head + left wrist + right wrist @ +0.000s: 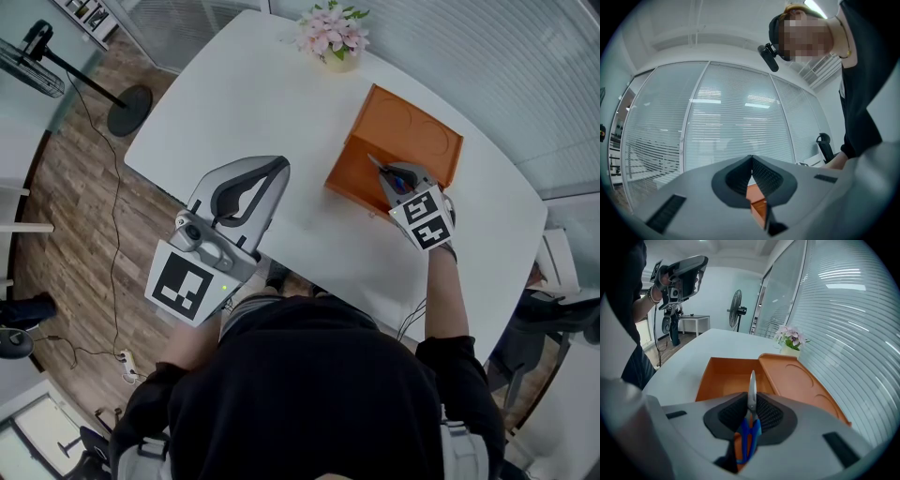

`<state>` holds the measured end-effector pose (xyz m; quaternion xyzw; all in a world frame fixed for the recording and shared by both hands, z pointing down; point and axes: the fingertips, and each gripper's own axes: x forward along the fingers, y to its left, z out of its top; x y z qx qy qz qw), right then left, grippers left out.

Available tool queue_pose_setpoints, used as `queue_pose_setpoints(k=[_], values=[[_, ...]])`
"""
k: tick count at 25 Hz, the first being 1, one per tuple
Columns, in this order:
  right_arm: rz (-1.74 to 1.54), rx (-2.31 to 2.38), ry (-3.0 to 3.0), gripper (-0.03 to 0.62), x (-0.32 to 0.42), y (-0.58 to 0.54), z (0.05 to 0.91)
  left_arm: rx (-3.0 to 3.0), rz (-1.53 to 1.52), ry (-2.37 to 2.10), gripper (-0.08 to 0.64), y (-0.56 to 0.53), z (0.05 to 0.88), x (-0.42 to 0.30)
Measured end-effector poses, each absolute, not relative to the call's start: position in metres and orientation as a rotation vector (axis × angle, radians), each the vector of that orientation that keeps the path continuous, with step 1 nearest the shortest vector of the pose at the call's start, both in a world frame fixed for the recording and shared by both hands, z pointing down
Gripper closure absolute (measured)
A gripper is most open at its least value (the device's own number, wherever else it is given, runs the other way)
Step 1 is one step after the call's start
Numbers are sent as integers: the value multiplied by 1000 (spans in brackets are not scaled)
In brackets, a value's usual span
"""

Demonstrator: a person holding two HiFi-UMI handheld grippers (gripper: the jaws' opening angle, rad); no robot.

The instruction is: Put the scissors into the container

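Tabletop first: we see a white rounded table (272, 103) taking up most of the head view, bare apart from a small pot of pink flowers (332, 37) at its far edge and an orange container (412, 131) right of the middle. The container lies open, a shallow box with a flat lid (797, 380) carrying round recesses folded out to its right. The floor (66, 216) around the table is wood plank, with a thin cable (113, 244) trailing over it and a standing fan (129, 110) at the far left. Glass walls with horizontal blinds (525, 66) close the room on the far side and right. The right gripper (751, 401) tilts downward at the container's near edge, its jaws clamped on the scissors (750, 425): the blue handles sit back between the pads and the closed blades point forward over the open box. The left gripper (751, 158) hangs above the table to the left, well apart from the container, its jaws pressed together at the tips with nothing between them.
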<state>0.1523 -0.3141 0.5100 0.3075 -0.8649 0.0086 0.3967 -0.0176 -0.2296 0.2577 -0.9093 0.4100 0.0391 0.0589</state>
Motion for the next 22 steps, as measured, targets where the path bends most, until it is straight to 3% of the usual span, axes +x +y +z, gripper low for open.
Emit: queue_pose_setpoints(k=[22], values=[[66, 733, -2136, 528, 153, -314, 524, -2756, 120, 1235, 546, -227, 258, -15]])
